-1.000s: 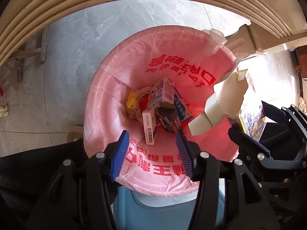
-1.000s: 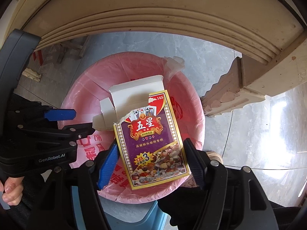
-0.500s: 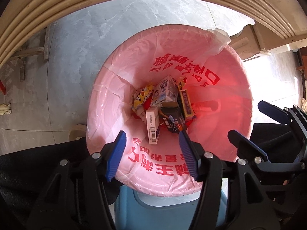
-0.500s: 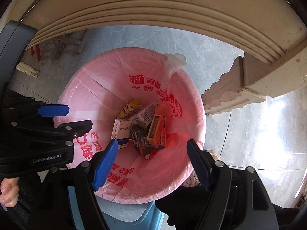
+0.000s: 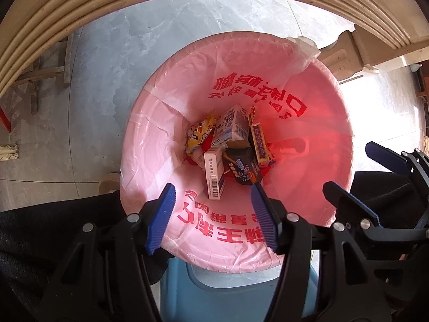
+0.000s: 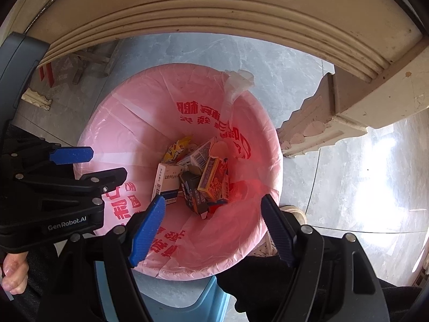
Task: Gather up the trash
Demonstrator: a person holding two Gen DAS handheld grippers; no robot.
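Trash [image 5: 230, 147] is lying at the bottom of the pink-lined bin [image 5: 335, 123], center frame. Left gripper [image 5: 211, 214] and right gripper [image 6: 214, 228] are hovering above the rim, jaws spread wide and gripping nothing. Dipping low, either could be snagging the thin liner [image 6: 134, 123], tearing it or tipping the bin.

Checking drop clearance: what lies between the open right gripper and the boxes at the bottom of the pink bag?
Nothing: right gripper hangs over boxes, only pink bag lining around, in the right wrist view.
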